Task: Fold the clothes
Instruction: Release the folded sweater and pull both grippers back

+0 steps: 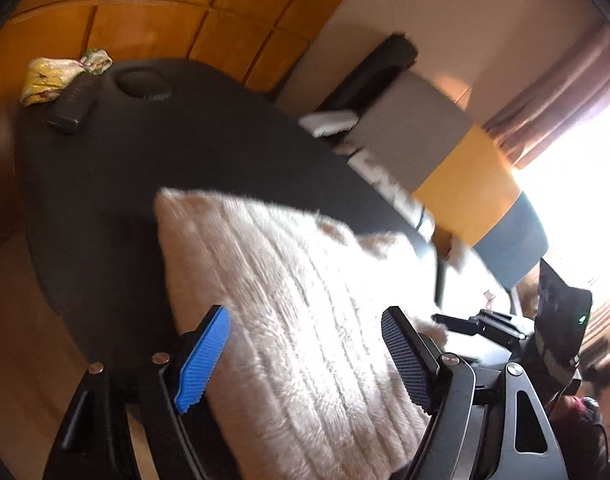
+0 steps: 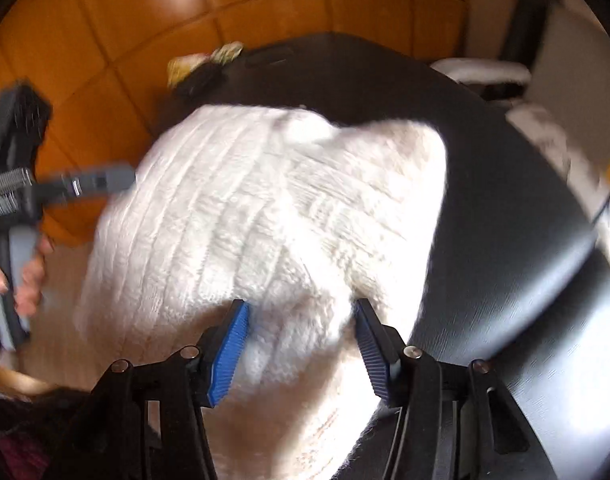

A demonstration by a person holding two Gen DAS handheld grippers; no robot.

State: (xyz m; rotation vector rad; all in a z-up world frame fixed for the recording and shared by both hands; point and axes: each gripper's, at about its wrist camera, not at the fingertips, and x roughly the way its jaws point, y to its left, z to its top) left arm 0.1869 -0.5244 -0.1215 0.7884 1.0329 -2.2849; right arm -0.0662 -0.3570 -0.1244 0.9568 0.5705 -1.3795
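Observation:
A cream, fluffy ribbed knit garment [image 1: 305, 280] lies folded on a dark round table [image 1: 125, 184]. My left gripper [image 1: 305, 354] hovers over the garment's near end, its blue pads wide apart with nothing pinched between them. In the right wrist view the same garment [image 2: 265, 208] fills the middle. My right gripper [image 2: 299, 344] stands open at the garment's near edge; a thick fold of fabric bulges up between its pads. The left gripper [image 2: 105, 182] shows blurred at the left, gripped by a hand [image 2: 29, 280].
At the table's far edge lie a yellow-green patterned cloth bundle [image 1: 61, 76], a dark remote-like object [image 1: 71, 108] and a round recess [image 1: 143, 84]. White folded items [image 1: 329, 122] rest on furniture beyond the table. Orange wood panelling stands behind. A bright window glares at the right.

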